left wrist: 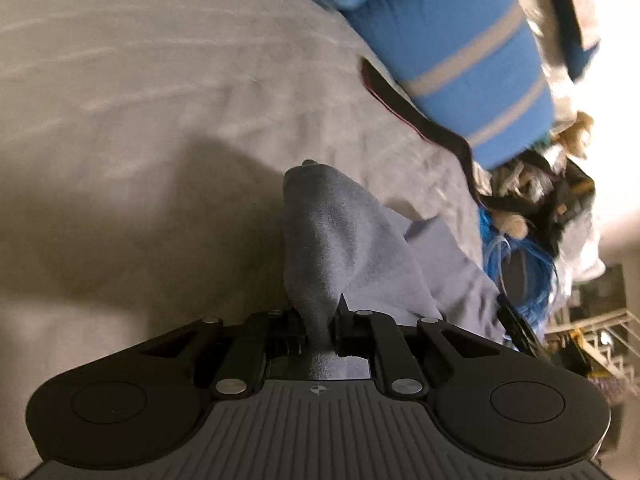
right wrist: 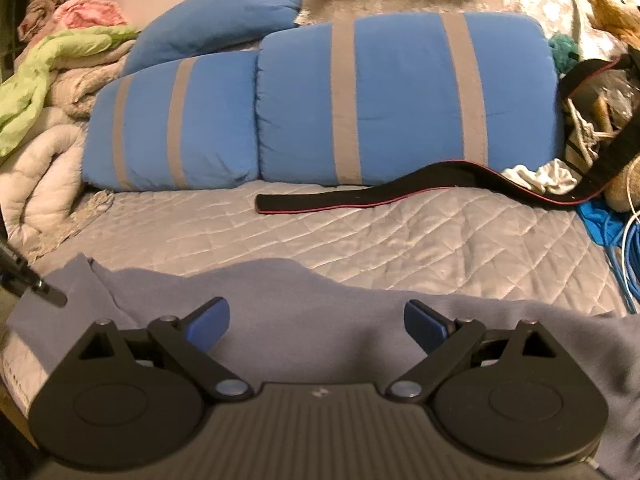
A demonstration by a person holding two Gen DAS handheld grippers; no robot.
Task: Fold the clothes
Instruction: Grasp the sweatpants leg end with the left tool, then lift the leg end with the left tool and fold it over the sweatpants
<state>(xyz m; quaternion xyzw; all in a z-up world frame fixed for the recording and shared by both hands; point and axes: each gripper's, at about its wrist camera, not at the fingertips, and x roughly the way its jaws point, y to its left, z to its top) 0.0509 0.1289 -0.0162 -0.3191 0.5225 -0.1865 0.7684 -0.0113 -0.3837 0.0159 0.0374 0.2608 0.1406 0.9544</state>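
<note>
A grey-blue garment (right wrist: pixel 304 304) lies spread along the near edge of the quilted bed (right wrist: pixel 360 232). My right gripper (right wrist: pixel 316 322) is open and empty just above it, blue pads (right wrist: pixel 208 322) wide apart. My left gripper (left wrist: pixel 320 320) is shut on a bunched edge of the same garment (left wrist: pixel 336 240), which rises in a ridge over its fingers and hides them. Its tip also shows at the left edge of the right wrist view (right wrist: pixel 48 294), at the garment's left corner.
A blue quilt with grey stripes (right wrist: pixel 360 100) lies across the back of the bed. A black strap (right wrist: pixel 400 190) lies in front of it. Crumpled blankets (right wrist: pixel 52 92) are piled at left. A teddy bear (right wrist: pixel 612 4), cables (right wrist: pixel 632 248) and clutter sit at right.
</note>
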